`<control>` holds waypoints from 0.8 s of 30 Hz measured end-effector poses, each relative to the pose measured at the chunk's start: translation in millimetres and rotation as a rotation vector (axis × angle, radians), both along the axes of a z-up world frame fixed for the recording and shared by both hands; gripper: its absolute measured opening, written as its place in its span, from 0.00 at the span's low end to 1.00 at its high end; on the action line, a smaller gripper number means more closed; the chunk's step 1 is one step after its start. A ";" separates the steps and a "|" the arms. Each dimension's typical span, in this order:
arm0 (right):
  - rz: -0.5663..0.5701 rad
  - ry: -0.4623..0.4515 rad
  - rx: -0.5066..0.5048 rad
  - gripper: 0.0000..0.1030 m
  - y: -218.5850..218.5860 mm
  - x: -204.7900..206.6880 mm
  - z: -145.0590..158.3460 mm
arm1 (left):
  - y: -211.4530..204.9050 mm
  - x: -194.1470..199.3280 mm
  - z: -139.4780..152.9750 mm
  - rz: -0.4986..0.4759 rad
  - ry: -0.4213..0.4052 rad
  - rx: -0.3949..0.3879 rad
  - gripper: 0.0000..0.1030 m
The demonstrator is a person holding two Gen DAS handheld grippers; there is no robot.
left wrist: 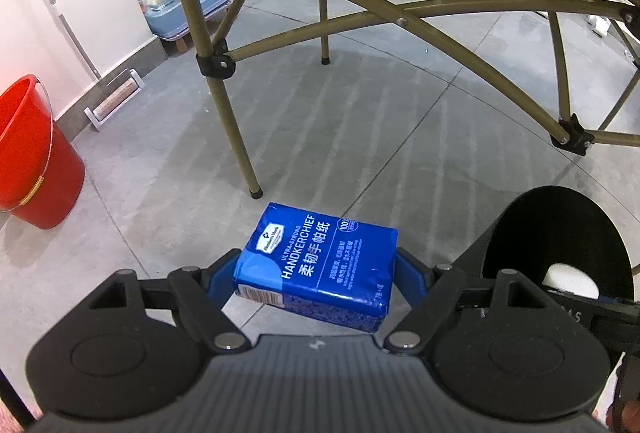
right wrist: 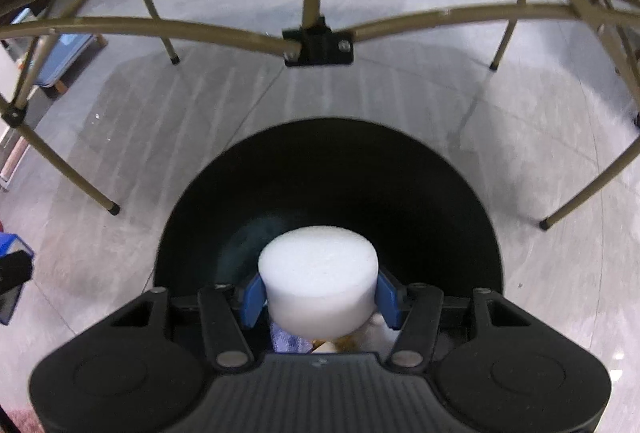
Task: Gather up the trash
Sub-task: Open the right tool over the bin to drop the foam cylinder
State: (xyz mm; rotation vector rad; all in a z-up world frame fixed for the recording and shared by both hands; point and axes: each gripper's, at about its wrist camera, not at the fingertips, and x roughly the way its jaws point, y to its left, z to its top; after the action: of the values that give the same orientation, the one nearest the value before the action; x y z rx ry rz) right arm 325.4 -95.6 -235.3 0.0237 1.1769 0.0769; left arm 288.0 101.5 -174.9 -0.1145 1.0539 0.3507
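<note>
The left claw (left wrist: 316, 273) pinches a blue handkerchief pack (left wrist: 320, 265) between its blue pads, the pack held tilted above the grey floor (left wrist: 160, 173), just near of a leg of the olive folding frame (left wrist: 236, 137); a red bucket (left wrist: 28, 153) stands on the floor far to the left by the wall. The right claw (right wrist: 320, 293) pinches a white foam cylinder (right wrist: 318, 277) by its sides, held over the open mouth of a black bin (right wrist: 328, 169); other scraps lie in the bin beneath the cylinder, too hidden to name; in the left wrist view the same bin (left wrist: 560, 229) sits just right of the pack.
</note>
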 end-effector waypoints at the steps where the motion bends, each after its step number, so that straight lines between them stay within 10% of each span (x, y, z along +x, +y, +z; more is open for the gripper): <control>1: -0.005 0.008 -0.003 0.54 0.7 1.0 -3.0 | 0.4 0.4 -0.5 0.002 0.002 0.001 0.77; 16: -0.045 0.075 -0.014 0.56 9.9 3.3 -24.1 | 3.1 0.7 -0.7 0.025 0.016 0.000 0.77; 24: -0.061 0.064 -0.027 0.99 7.5 4.3 -21.7 | 3.8 0.0 -1.8 0.022 0.020 0.000 0.77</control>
State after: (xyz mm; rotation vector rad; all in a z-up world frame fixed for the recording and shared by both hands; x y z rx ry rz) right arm 329.7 -88.1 -257.0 0.0384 1.2401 0.0059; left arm 288.0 105.3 -176.7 -0.1229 1.0735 0.3722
